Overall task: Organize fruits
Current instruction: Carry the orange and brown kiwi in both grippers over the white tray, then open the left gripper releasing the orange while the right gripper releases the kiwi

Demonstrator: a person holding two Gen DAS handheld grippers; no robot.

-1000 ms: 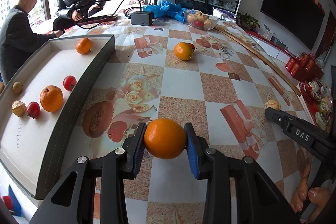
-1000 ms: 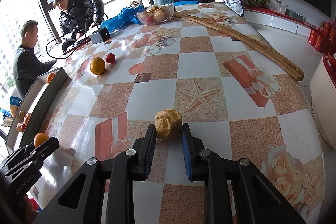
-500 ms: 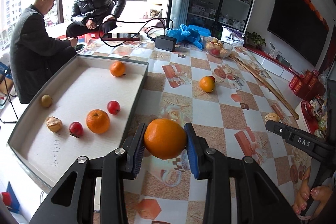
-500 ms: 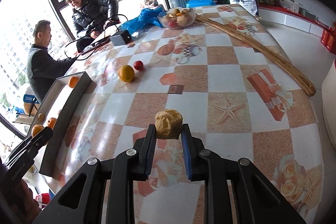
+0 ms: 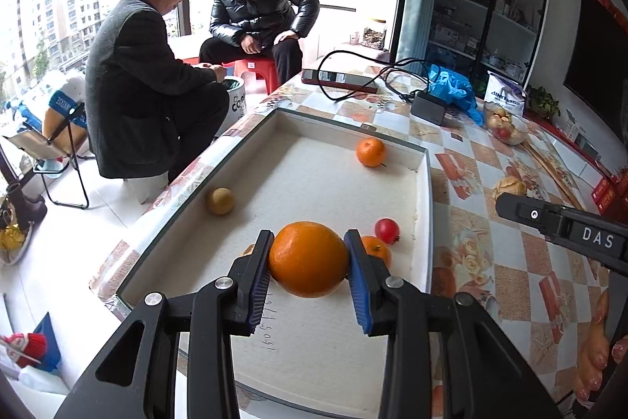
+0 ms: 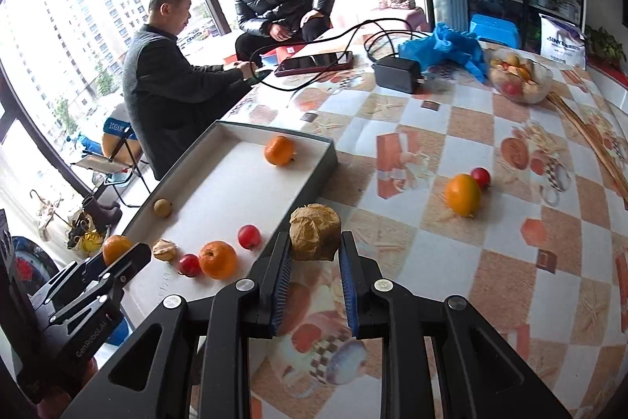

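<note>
Over tray [image 5: 426, 207] | left hand-held gripper [image 5: 309, 262] clamps orange [image 5: 308, 258] | right hand-held gripper [image 6: 315, 260], marked "DAS", clamps walnut [image 6: 315, 237]

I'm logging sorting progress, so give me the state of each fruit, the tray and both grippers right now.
left gripper: shut on the big orange
big orange: held above the tray
right gripper: shut on the brown wrinkled fruit
brown wrinkled fruit: held near the tray's edge
tray: holds several fruits
orange on table: loose, unsorted
red fruit beside it: loose, unsorted
glass bowl: full of fruit
</note>
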